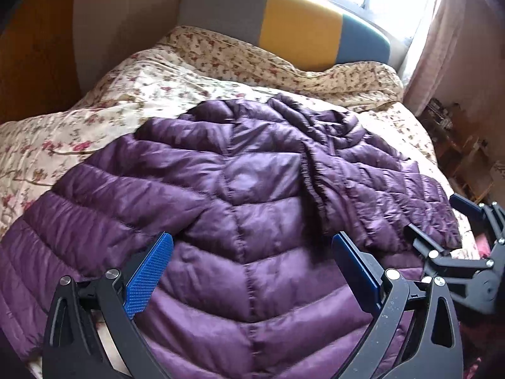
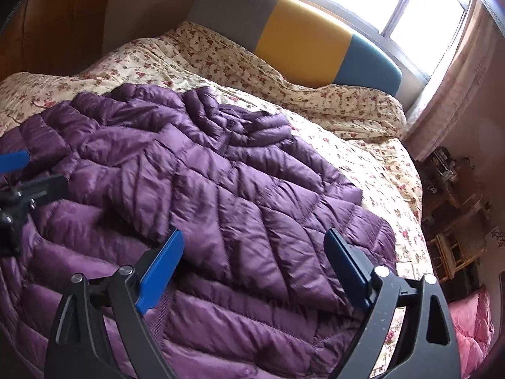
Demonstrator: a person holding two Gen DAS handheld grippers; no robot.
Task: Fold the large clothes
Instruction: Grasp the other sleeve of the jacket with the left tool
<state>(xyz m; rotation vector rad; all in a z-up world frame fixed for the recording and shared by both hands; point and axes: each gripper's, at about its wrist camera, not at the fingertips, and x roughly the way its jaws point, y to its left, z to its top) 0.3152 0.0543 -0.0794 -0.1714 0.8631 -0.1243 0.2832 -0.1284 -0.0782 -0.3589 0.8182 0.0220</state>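
A purple quilted puffer jacket (image 1: 252,173) (image 2: 195,170) lies spread on the bed, its far end crumpled and one side lying folded over the body. In the left wrist view my left gripper (image 1: 252,240) hovers open over the jacket's near middle, with nothing between its blue pads. My right gripper (image 2: 254,237) is open over the jacket's right half, also holding nothing. The right gripper (image 1: 434,214) also shows at the left wrist view's right edge, by the jacket's edge. The left gripper (image 2: 31,172) shows at the right wrist view's left edge.
A floral duvet (image 1: 132,88) (image 2: 363,145) covers the bed. Behind it stands a grey, yellow and blue headboard (image 2: 303,41) under a bright window (image 2: 410,9) with a pink curtain (image 2: 457,94). Cluttered wooden shelves (image 2: 454,221) and a pink quilted bundle (image 2: 470,328) sit right of the bed.
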